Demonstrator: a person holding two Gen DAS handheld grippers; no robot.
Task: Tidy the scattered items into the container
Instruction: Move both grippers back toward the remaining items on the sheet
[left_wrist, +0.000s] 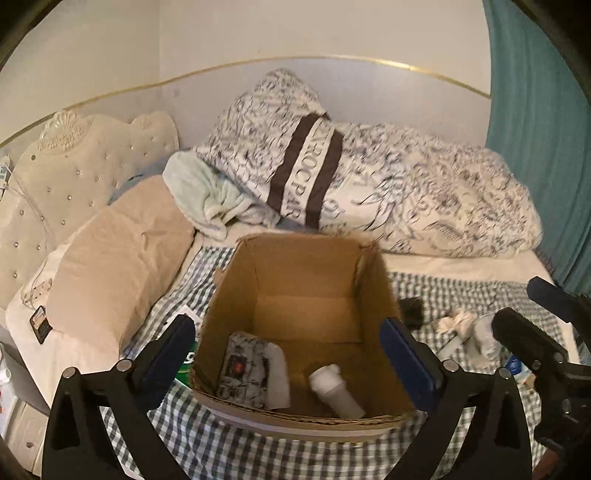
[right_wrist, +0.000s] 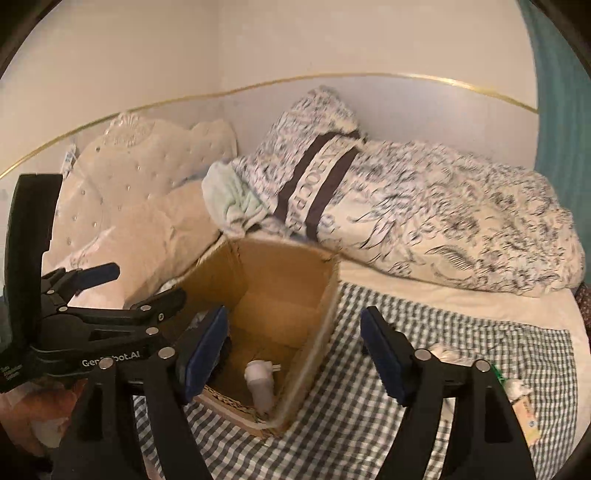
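Both hand-held grippers (left_wrist: 291, 341) (right_wrist: 293, 347) gaping, tilted down over cardboard box (left_wrist: 314, 273).

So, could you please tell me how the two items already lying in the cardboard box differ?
The white plastic bottle is a plain cylinder lying on its side; the grey printed packet is flat and patterned. The bottle lies to the right, the packet against the left wall. Both rest on the floor of the brown cardboard box.

Home bedrm: tufted headboard (left_wrist: 74, 166), duvet (left_wrist: 424, 192), pillow (left_wrist: 122, 258).
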